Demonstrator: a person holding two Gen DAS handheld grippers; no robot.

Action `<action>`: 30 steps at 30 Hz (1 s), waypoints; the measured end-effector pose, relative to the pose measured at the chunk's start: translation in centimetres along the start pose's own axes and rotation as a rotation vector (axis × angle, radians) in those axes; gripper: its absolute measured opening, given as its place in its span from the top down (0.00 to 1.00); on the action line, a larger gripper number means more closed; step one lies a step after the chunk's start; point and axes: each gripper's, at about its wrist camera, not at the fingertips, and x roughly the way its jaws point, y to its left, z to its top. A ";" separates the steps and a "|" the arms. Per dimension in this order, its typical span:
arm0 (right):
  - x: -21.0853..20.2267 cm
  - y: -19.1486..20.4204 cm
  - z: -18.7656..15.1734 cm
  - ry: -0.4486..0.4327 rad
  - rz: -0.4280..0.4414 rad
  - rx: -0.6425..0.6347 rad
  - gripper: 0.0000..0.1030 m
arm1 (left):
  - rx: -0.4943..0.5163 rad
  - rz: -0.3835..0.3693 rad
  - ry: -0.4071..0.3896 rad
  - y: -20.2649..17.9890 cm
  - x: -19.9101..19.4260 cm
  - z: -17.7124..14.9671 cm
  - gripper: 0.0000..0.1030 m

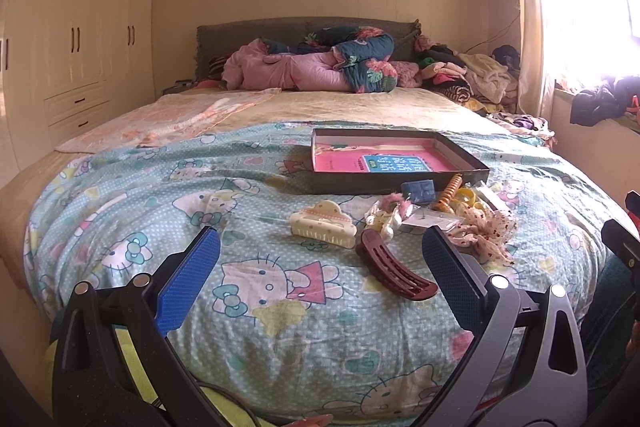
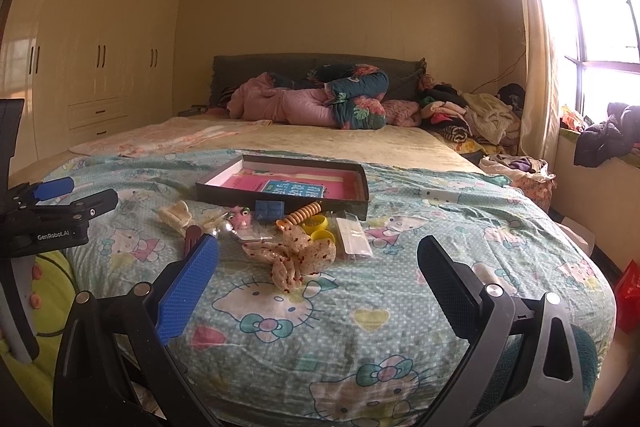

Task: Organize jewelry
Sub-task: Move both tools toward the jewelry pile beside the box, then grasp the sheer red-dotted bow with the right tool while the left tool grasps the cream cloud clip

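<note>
1. Shallow dark box [image 1: 400,183] sits open on the cartoon-cat bedspread [image 1: 280,307], toward the middle of the bed; inside, a pink liner with a blue printed card [image 1: 394,161] lying flat. Nothing else clearly visible in it.
2. All hair pieces lie outside, just in front of the box: cream claw clip [image 1: 323,225], maroon curved clip [image 1: 394,271], small blue case [image 1: 418,189], orange spiral tie [image 1: 450,193], yellow rings [image 2: 318,227], spotted fabric bow [image 2: 298,257], clear packet [image 2: 352,238].
3. Left gripper [image 1: 320,259]: fingers spread wide, empty, hovering above the bedspread near the maroon clip.
4. Right gripper [image 2: 318,263]: fingers spread wide, empty, above the bedspread before the bow.
</note>
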 end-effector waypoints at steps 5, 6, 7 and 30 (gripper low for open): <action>1.2 0.8 0.1 0.029 0.024 -0.006 0.06 | -0.035 0.041 0.019 1.1 1.0 -0.3 0.10; 1.4 0.9 0.1 0.031 0.026 -0.011 0.06 | -0.041 0.043 0.021 1.3 1.2 -0.4 0.10; 1.7 1.2 0.2 0.038 0.028 -0.016 0.06 | -0.044 0.051 0.023 1.6 1.4 -0.4 0.10; 13.8 2.8 -0.3 0.329 0.061 0.020 0.06 | -0.027 -0.022 0.238 2.6 11.2 1.1 0.10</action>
